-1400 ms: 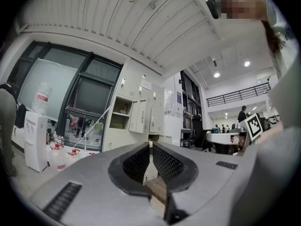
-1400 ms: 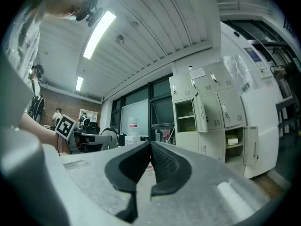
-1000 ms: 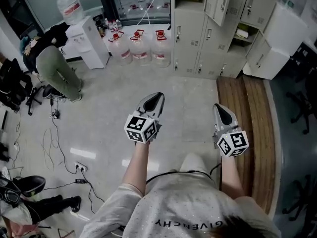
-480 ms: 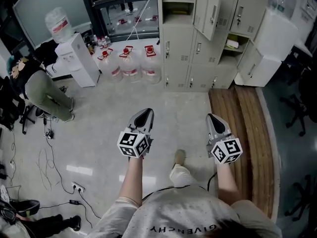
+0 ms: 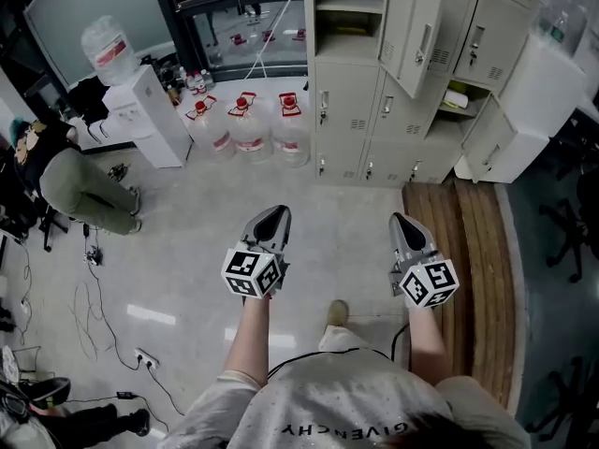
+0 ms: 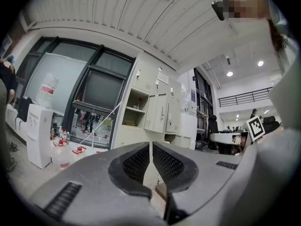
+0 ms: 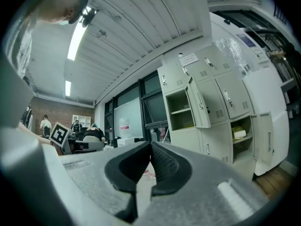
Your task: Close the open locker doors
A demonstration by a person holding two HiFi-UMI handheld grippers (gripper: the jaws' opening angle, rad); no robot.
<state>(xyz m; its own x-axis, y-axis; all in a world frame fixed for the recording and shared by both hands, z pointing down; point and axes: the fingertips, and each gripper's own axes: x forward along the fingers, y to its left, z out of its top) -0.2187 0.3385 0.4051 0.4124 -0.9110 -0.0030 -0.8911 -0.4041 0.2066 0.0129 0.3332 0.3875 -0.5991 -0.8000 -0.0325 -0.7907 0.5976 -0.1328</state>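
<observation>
A bank of grey lockers (image 5: 393,82) stands ahead across the floor. An upper door (image 5: 418,36) hangs open beside an open shelved compartment (image 5: 346,12). Lower right, another door (image 5: 501,138) stands wide, and its compartment (image 5: 459,96) holds something pale. My left gripper (image 5: 278,210) and right gripper (image 5: 402,217) are held level side by side, well short of the lockers, both shut with nothing in them. The left gripper view shows touching jaws (image 6: 150,147) with the lockers (image 6: 157,112) beyond. The right gripper view shows closed jaws (image 7: 150,146) and the open upper door (image 7: 198,102).
Three large water bottles (image 5: 245,124) stand left of the lockers, beside a white water dispenser (image 5: 150,101). A person (image 5: 65,171) bends over at the left, with cables (image 5: 94,279) on the floor. A wooden platform (image 5: 468,251) runs along the right, with office chairs (image 5: 571,223) beyond.
Both grippers have been carried forward across the floor towards the lockers, which have shifted in the head view. The jaws stayed shut.
</observation>
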